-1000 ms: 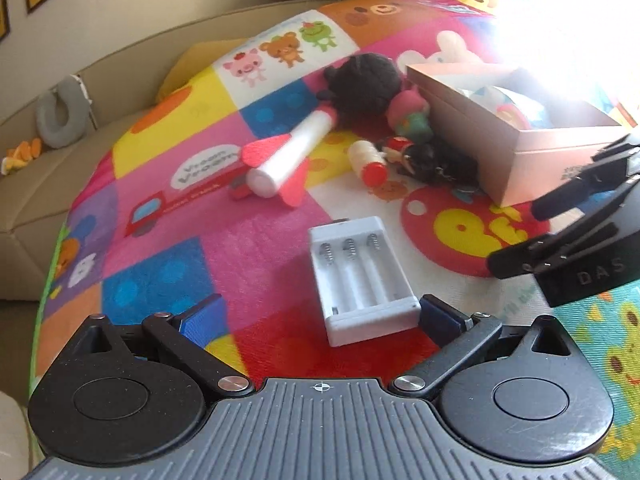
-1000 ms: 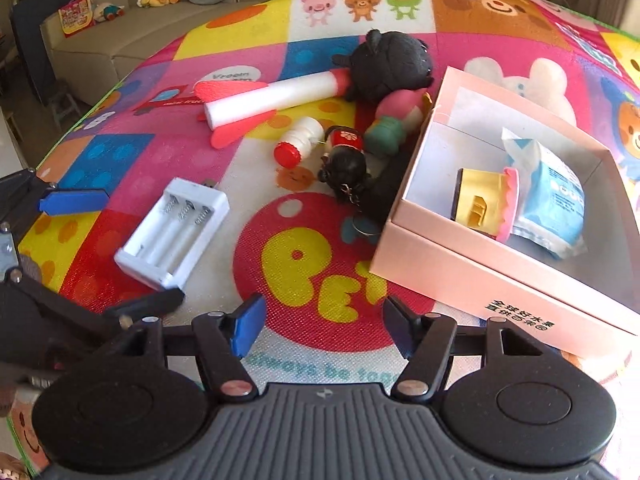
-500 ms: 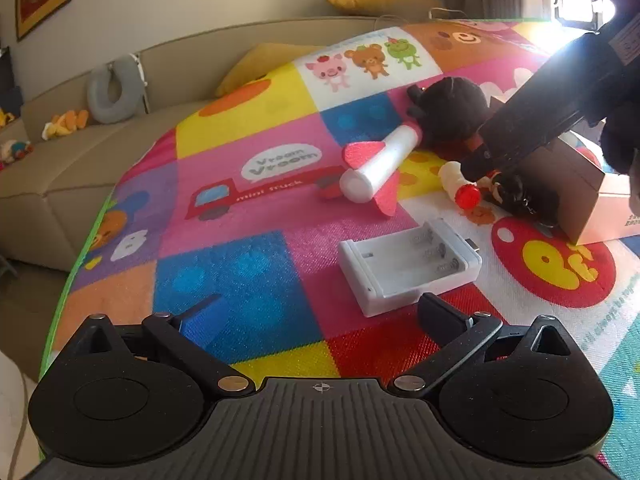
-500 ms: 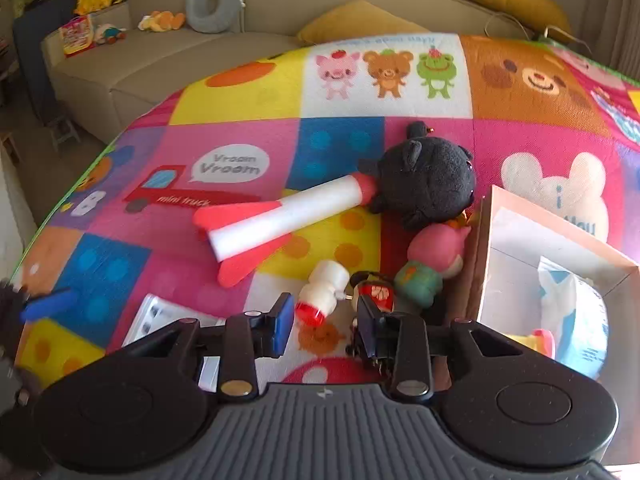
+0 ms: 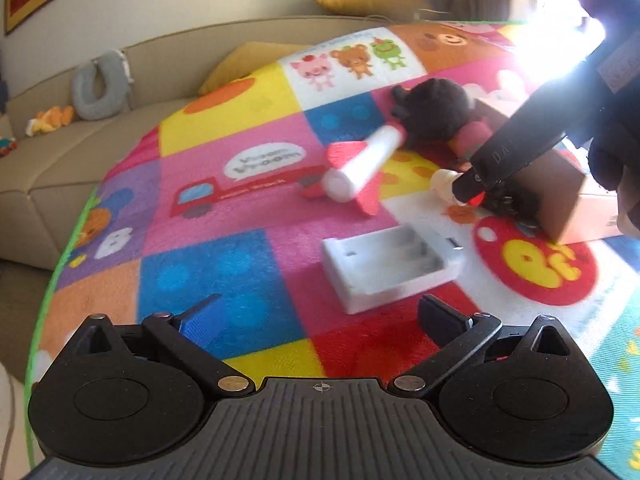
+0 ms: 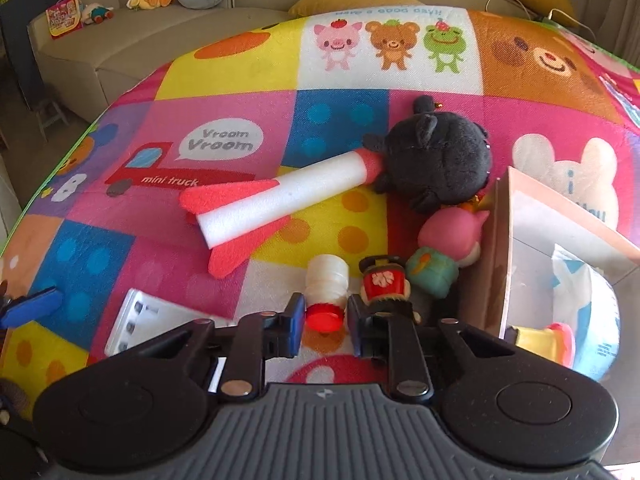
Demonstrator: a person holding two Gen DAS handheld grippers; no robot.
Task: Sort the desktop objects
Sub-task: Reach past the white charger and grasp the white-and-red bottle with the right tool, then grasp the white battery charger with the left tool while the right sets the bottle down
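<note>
My right gripper (image 6: 322, 322) has its jaws narrowly apart around the red cap of a small white bottle (image 6: 326, 282) lying on the mat; the pads flank the cap, contact unclear. In the left wrist view the right gripper (image 5: 470, 196) reaches down onto that bottle (image 5: 442, 182). My left gripper (image 5: 316, 308) is open and empty, just short of a white battery charger (image 5: 390, 264). A foam rocket (image 6: 276, 196), a black plush (image 6: 438, 160), a pink-headed doll (image 6: 448, 248) and a small red figure (image 6: 384, 284) lie close by.
A pink cardboard box (image 6: 500, 240) stands at the right, holding a blue-white pouch (image 6: 588, 292) and a yellow toy (image 6: 540, 340). The colourful play mat (image 6: 240, 76) covers the surface. A beige sofa (image 6: 132, 36) with cushions runs behind.
My right gripper has moved forward and down and narrowed its jaws around the bottle's red cap. My left gripper has swung left and stayed open behind the charger.
</note>
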